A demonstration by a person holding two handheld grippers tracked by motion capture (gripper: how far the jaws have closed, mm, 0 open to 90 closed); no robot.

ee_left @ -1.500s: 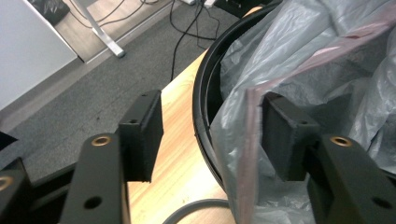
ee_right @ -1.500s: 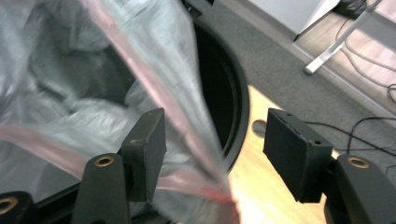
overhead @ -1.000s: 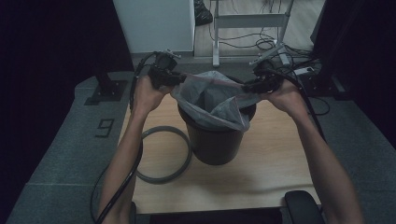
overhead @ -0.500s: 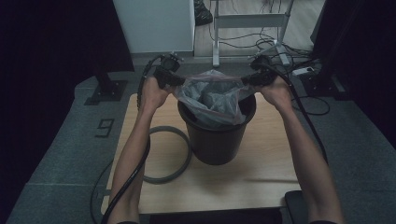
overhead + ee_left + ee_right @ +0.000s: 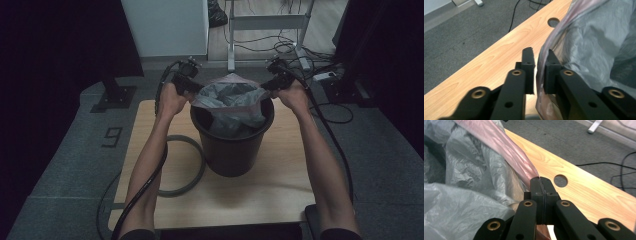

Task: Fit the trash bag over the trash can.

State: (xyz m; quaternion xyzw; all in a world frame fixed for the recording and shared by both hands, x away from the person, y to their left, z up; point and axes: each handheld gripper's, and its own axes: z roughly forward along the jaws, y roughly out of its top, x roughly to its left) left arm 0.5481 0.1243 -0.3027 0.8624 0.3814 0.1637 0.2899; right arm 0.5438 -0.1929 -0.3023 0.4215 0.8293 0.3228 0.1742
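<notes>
Indoors | wooden table (image 5: 280,185) (one round hole (image 5: 560,180)) | grey carpet (image 5: 75,155)

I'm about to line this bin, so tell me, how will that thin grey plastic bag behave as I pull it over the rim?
The grey plastic bag is probably floppy: it sags and wrinkles between the left gripper and right gripper. It looks very light and thin, so it may stretch or tear where pinched. The film seems smooth, so it could slip off the black bucket rim.

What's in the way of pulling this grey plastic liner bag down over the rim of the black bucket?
Nothing visible. The grey plastic liner bag hangs inside the black bucket, its edge pinched by the left gripper and right gripper. The rim looks bare all round.
</notes>
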